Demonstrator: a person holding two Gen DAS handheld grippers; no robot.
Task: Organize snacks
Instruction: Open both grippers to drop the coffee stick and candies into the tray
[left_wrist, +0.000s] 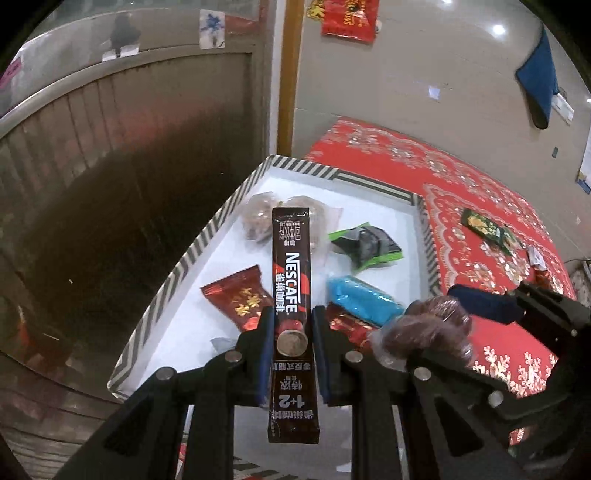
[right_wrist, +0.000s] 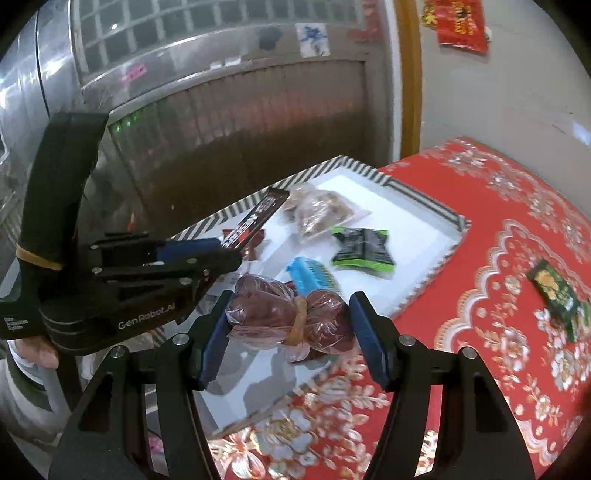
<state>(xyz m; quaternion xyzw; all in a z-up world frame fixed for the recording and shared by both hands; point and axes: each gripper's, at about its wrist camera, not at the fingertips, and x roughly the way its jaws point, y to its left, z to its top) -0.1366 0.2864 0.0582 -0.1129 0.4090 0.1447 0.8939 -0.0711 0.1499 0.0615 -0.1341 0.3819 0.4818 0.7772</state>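
My left gripper (left_wrist: 291, 334) is shut on a long brown Nescafe coffee stick (left_wrist: 290, 266), held over the white tray with a striped rim (left_wrist: 207, 240). The same gripper (right_wrist: 236, 254) with the stick (right_wrist: 255, 219) shows at the left of the right wrist view. My right gripper (right_wrist: 288, 325) is shut on a clear bag of dark red dates (right_wrist: 284, 317) tied with a rubber band, above the tray's near edge (right_wrist: 424, 288). The bag (left_wrist: 428, 328) also shows in the left wrist view. In the tray lie two clear bags of brown snacks (left_wrist: 258, 218), a green-black packet (left_wrist: 365, 245), a blue packet (left_wrist: 362, 299) and a red packet (left_wrist: 236, 299).
The tray sits at the corner of a table with a red flowered cloth (left_wrist: 461, 177). A dark green packet (right_wrist: 554, 295) lies on the cloth to the right. A dark metal shutter (left_wrist: 110, 147) and a grey wall (left_wrist: 406, 74) stand behind. A person's hand (right_wrist: 33, 350) holds the left gripper.
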